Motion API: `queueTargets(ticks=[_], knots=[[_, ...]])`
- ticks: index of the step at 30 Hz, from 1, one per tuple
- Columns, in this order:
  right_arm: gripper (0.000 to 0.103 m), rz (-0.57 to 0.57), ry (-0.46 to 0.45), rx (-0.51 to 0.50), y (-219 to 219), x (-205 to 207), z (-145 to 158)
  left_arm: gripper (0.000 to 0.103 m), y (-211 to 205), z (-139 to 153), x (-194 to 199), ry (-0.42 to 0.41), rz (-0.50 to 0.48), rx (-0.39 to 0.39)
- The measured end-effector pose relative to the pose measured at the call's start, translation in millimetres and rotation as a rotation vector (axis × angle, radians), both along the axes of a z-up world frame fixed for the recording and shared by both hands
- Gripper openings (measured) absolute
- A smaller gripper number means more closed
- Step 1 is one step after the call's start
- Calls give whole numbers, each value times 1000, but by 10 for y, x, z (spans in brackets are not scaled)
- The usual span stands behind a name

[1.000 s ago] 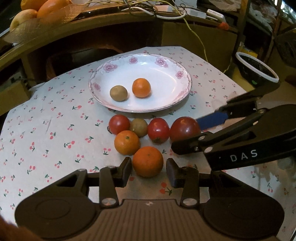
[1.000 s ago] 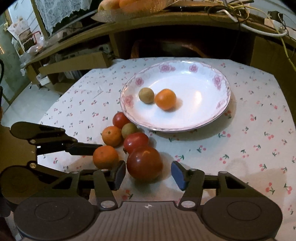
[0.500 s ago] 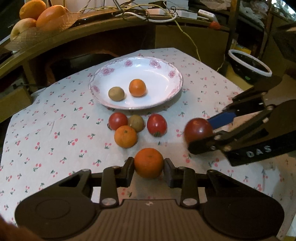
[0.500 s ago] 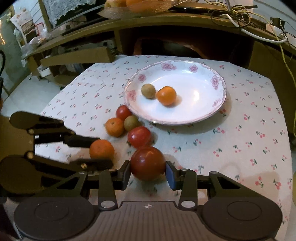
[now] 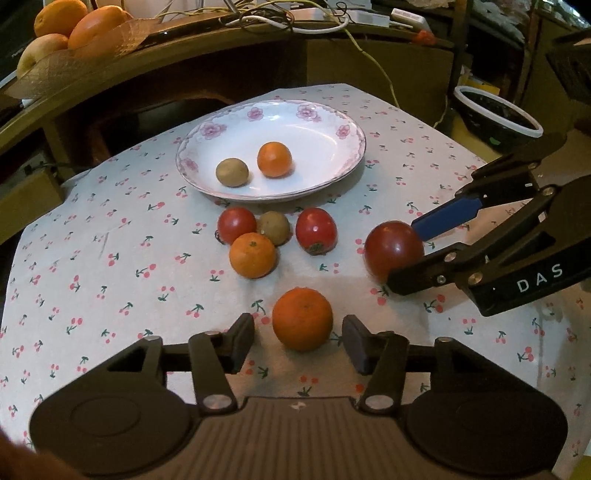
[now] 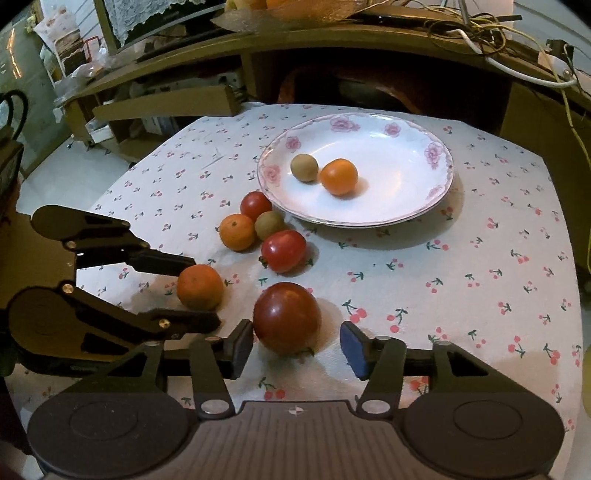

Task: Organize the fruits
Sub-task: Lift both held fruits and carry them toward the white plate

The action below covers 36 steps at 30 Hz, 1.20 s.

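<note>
A white floral plate (image 5: 343,155) (image 6: 406,206) holds a kiwi (image 5: 232,172) and a small orange (image 5: 274,159). In front of it lie two red tomatoes (image 5: 236,224) (image 5: 316,230), a kiwi (image 5: 274,227) and an orange (image 5: 252,254). My left gripper (image 5: 298,341) is open, with an orange (image 5: 303,319) (image 6: 200,287) resting on the cloth between its jaws. My right gripper (image 6: 297,345) is open, with a dark red tomato (image 6: 286,317) (image 5: 393,250) on the cloth between its jaws.
The table wears a cherry-print cloth (image 5: 110,258). A wooden shelf behind carries a fruit basket (image 5: 62,33) and cables (image 5: 295,22). A black bowl with a white rim (image 5: 496,118) sits off the table at the right.
Both grippers were shut on their fruits half a second ago and have opened. The orange and the dark tomato now rest on the cloth, pulled nearer and away from the cluster.
</note>
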State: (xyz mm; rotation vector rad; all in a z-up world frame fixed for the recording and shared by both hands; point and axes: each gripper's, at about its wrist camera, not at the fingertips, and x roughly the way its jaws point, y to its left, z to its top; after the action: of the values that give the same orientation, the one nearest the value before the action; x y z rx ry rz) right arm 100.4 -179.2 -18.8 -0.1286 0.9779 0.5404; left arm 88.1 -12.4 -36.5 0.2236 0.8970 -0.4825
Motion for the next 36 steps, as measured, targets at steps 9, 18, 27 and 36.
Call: queueTargets(ticks=[9, 18, 27, 36], knots=[[58, -4, -7, 9, 32, 28, -18, 58, -7, 3, -14, -11, 5, 2], [41, 2, 11, 8, 77, 24, -34, 39, -62, 38, -7, -9, 17, 3], [40, -13, 10, -6, 96, 11, -4, 38, -90, 129, 25, -24, 18, -11], [40, -52, -31, 31, 52, 86, 156, 38, -120, 285, 158, -59, 44, -32]])
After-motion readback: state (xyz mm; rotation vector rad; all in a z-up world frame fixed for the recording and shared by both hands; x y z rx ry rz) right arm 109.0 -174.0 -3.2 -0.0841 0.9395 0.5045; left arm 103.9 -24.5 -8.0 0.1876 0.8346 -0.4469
